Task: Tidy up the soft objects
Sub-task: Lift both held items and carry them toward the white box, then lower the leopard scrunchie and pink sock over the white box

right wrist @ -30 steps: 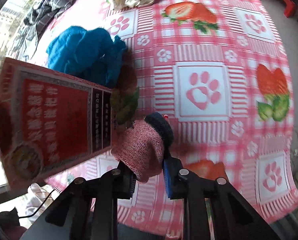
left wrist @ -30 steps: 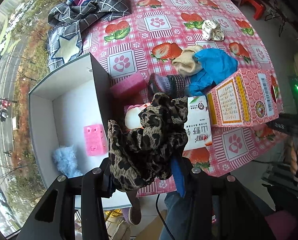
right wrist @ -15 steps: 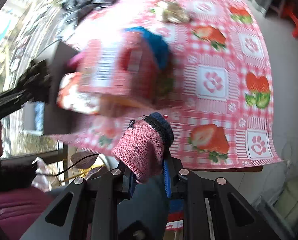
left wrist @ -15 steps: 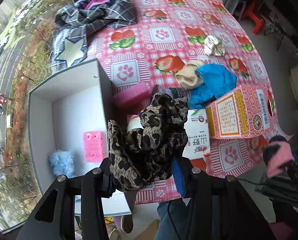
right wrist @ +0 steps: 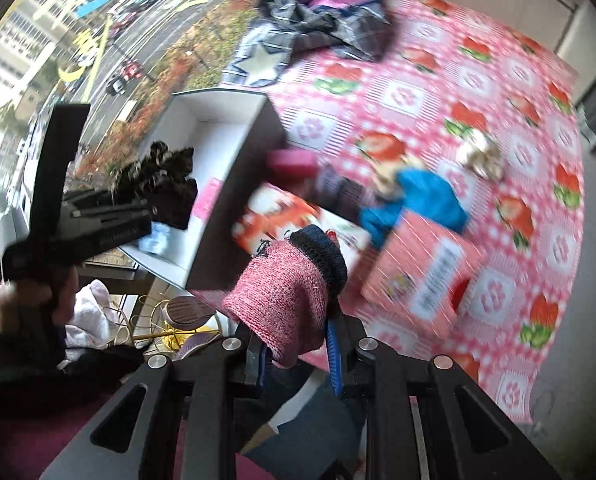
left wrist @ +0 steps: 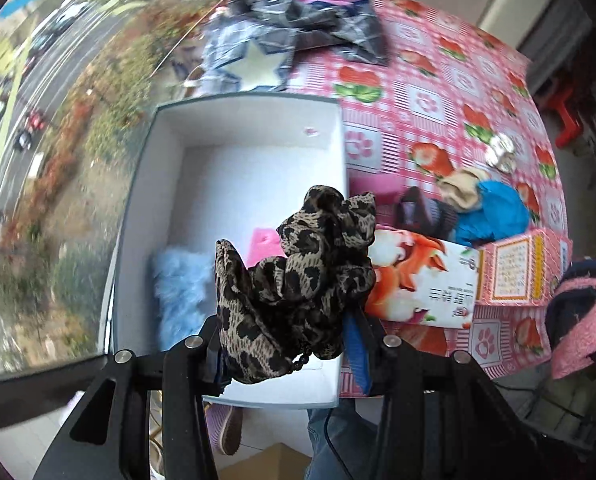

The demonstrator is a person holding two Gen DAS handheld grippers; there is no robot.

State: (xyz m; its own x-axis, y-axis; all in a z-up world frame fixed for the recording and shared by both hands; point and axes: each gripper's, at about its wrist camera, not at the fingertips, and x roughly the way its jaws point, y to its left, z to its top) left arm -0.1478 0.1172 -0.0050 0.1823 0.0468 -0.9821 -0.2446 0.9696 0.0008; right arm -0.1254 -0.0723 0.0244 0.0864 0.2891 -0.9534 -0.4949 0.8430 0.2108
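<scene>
My left gripper (left wrist: 290,354) is shut on a leopard-print scrunchie (left wrist: 294,284) and hangs over the open white box (left wrist: 234,168). Inside the box lie a fluffy light-blue item (left wrist: 182,288) and a pink sponge (left wrist: 264,246). My right gripper (right wrist: 298,354) is shut on a pink knit sock with a dark cuff (right wrist: 290,296), held near the table's front edge. That sock (left wrist: 582,312) shows at the right edge of the left wrist view. The left gripper (right wrist: 98,216) with its scrunchie shows over the white box (right wrist: 218,144) in the right wrist view.
On the strawberry tablecloth (left wrist: 438,100) lie a blue cloth (left wrist: 494,216), a beige sock (left wrist: 460,188), a dark striped sock (left wrist: 426,212), a magenta sponge (left wrist: 374,188), two cartons (left wrist: 514,268) and a plaid garment (left wrist: 298,16). A window stands left of the box.
The left gripper carried the scrunchie left, from the box's wall to over its inside. The right gripper rose and swung left with the pink sock, from low over the tablecloth to beside the box.
</scene>
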